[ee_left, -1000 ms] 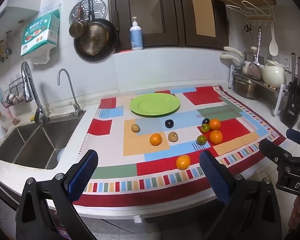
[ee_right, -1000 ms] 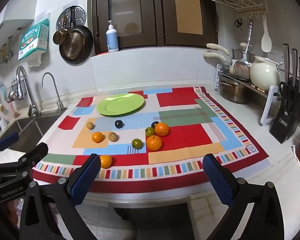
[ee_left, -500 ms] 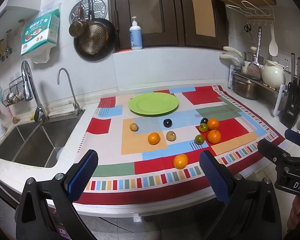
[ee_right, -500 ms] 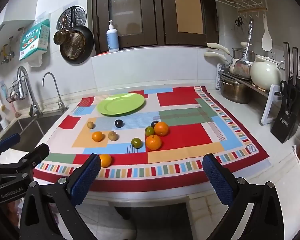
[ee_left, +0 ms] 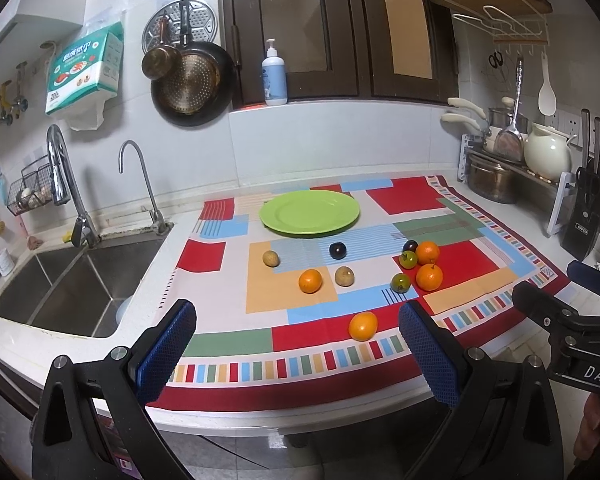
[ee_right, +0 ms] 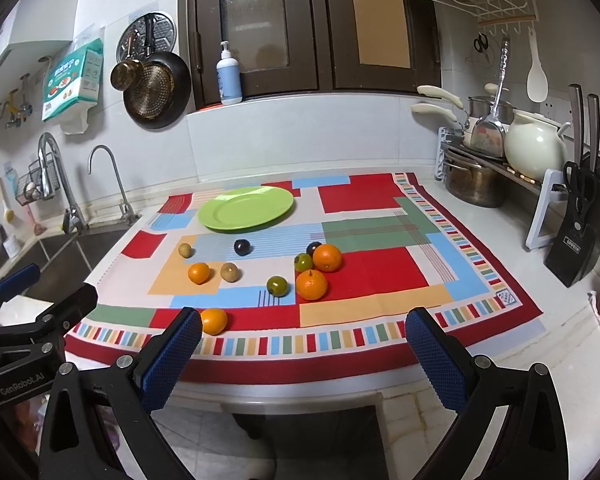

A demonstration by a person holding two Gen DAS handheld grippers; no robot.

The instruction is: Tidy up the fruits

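A green plate lies empty at the back of a patchwork cloth. Several small fruits lie loose on the cloth in front of it: oranges, green and dark plums, and brown kiwis. One orange lies nearest the front edge. A dark plum sits just before the plate. My left gripper hangs open before the counter edge, holding nothing. My right gripper is likewise open and empty, off the counter front.
A double sink with two taps lies left of the cloth. A knife block, a dish rack with a pot and a cream kettle stand along the right. Pans hang on the back wall.
Both views have drifted only slightly; the fruits sit a touch lower left in the left wrist view. Both grippers stay open and nothing on the cloth has moved.
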